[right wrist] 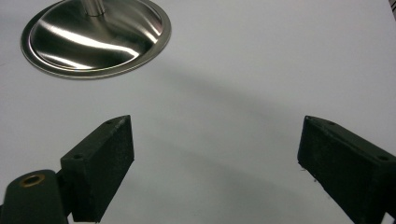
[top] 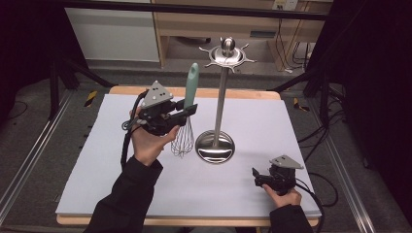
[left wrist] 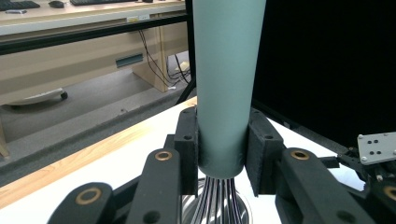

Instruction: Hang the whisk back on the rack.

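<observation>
- Left tongs clamp whisk low on handle, near wires; top-heavy, could pivot/slip.
- Stand just beside: whisk may knock it.
- Right tongs wide open, empty, over counter.

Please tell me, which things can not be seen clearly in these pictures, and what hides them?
- Whisk: in the left gripper view the top of its handle is cut off by the upper edge, and its wires are mostly behind the left tool.
- Stand: in the right gripper view its pole and hooked top run past the upper edge.
- Right tool: too small in the high view to judge its opening.
</observation>
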